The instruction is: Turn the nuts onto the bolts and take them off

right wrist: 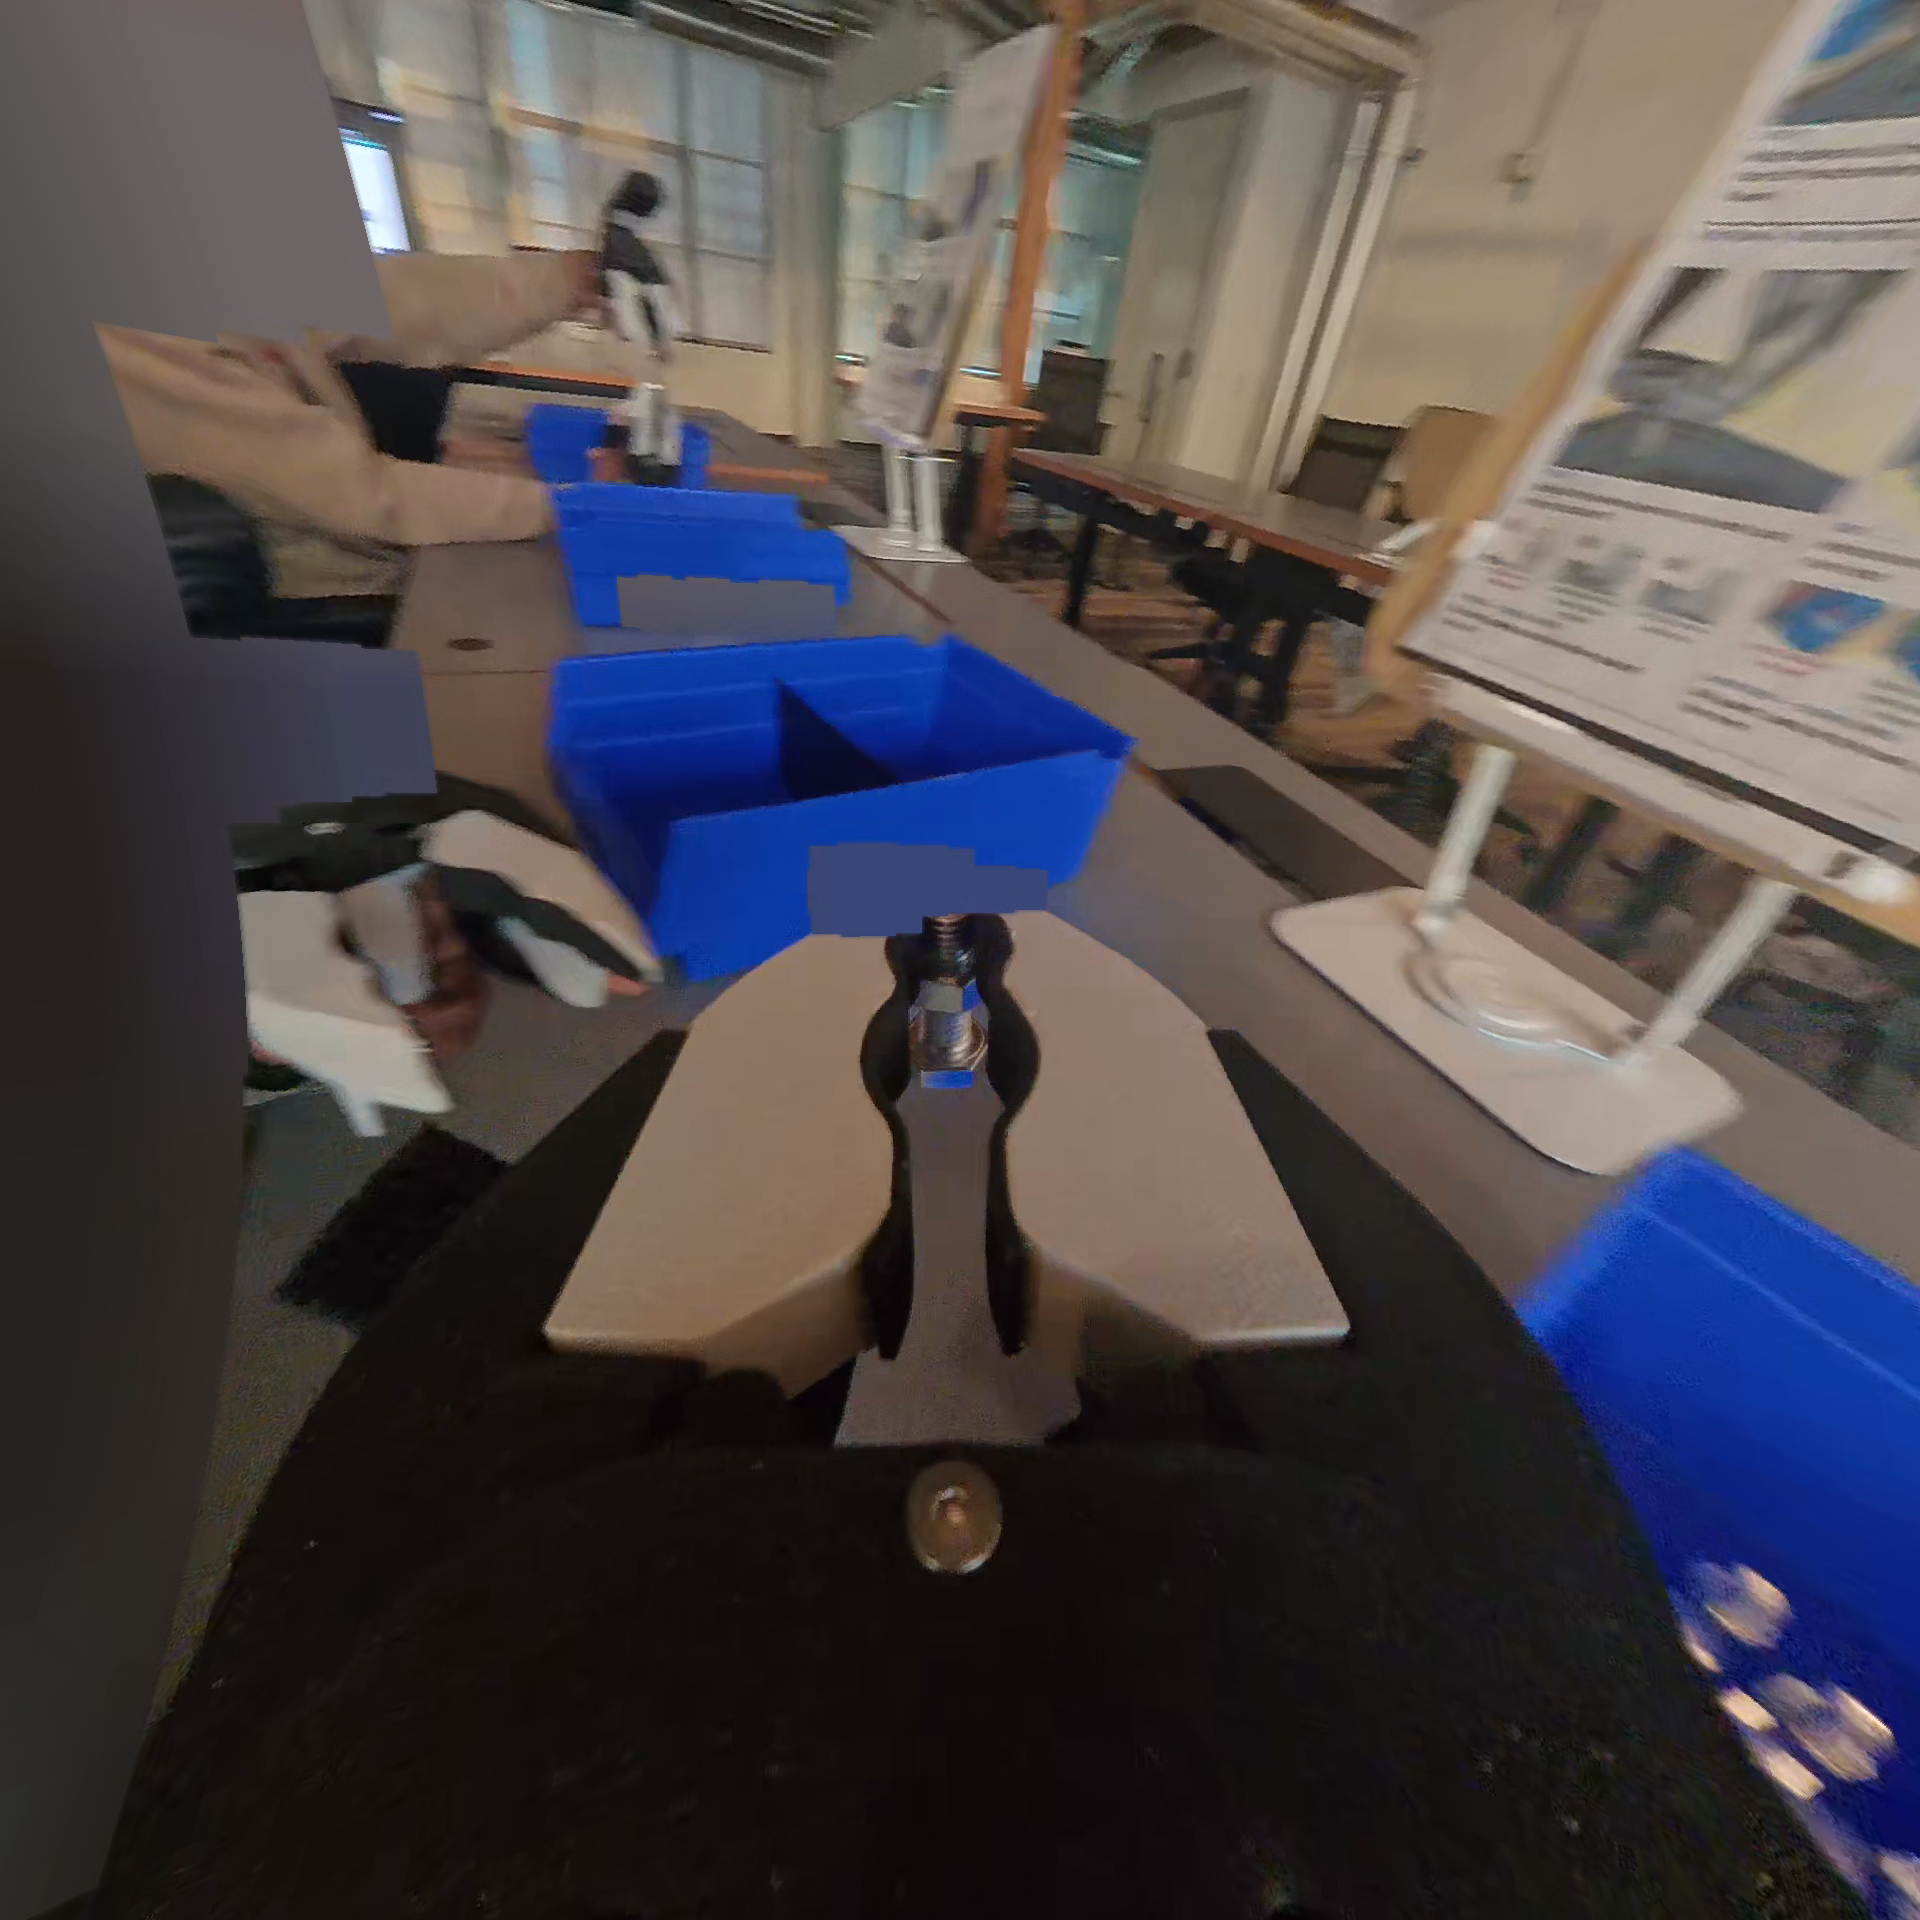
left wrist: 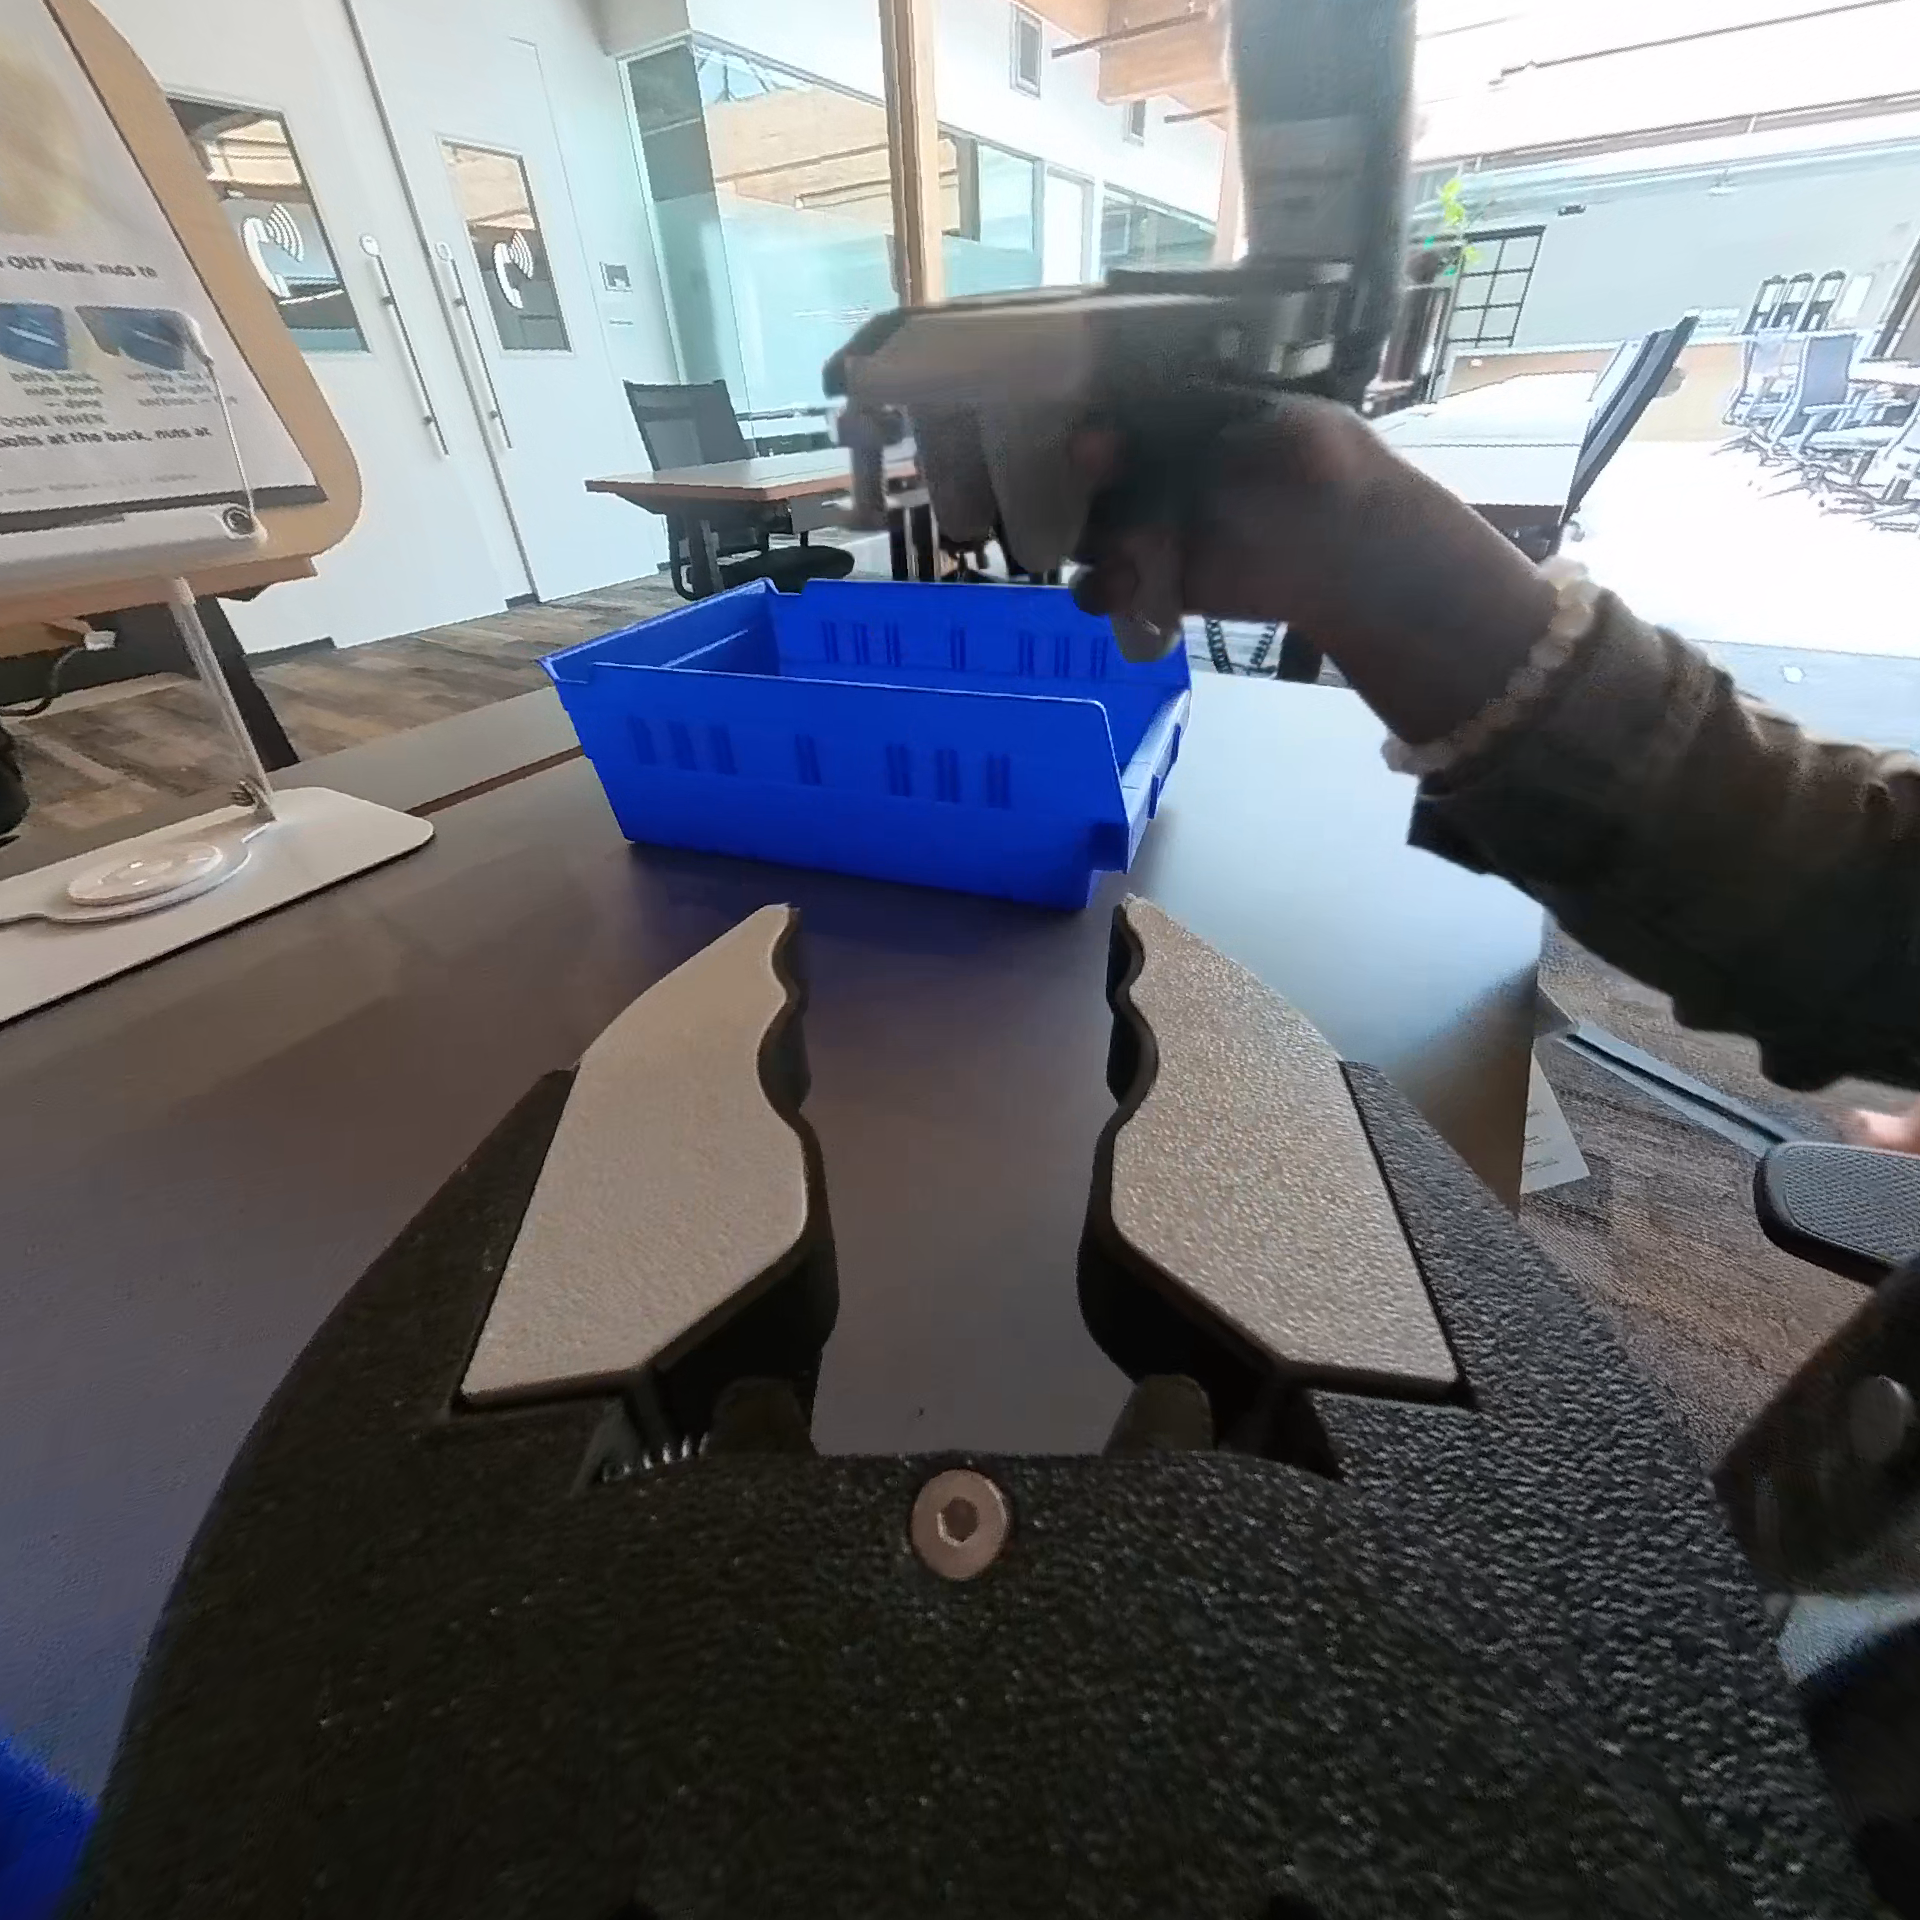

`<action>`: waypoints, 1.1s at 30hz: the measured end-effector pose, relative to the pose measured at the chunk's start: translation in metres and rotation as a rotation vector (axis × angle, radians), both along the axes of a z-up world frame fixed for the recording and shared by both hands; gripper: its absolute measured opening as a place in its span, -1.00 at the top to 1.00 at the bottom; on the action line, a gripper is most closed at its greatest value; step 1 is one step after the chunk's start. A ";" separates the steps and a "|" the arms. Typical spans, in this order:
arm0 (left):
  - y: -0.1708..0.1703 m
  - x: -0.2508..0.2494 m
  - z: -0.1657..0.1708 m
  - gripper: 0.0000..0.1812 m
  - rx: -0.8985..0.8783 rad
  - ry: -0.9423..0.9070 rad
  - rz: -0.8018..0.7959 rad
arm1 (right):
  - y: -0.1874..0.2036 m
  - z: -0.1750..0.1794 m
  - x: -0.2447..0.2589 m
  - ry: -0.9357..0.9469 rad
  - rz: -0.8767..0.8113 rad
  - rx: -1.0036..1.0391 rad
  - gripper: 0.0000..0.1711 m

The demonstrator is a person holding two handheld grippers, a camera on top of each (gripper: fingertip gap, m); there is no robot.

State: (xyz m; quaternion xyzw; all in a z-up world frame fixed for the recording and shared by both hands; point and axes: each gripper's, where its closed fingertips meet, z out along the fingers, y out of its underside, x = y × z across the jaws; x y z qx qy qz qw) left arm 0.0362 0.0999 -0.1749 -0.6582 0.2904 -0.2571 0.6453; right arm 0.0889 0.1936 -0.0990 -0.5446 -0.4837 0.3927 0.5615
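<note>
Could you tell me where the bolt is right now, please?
In the right wrist view, the bolt sits clamped between the right tool's tips, centre frame, just before the blue bin.

Left gripper (left wrist: 951, 935): fingers spread wide, nothing between the pads, held low and level. Right gripper (right wrist: 948, 997): fingers drawn close, tips pinching a bolt (right wrist: 943, 1023) that stands upright between them. In the left wrist view the person's hand (left wrist: 1278, 520) holds the right gripper raised, up and right of the left fingertips.
</note>
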 end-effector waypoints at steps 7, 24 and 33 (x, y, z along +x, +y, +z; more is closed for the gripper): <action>-0.002 -0.005 0.003 0.46 0.011 -0.007 0.003 | 0.109 0.005 0.058 0.026 -0.293 -0.058 0.90; -0.001 -0.013 0.002 0.49 0.007 -0.010 0.016 | 0.197 -0.116 0.099 -0.069 -0.528 -0.283 0.90; 0.001 -0.009 -0.003 0.50 -0.003 0.003 0.017 | 0.198 -0.159 0.092 -0.263 -0.509 -0.337 0.90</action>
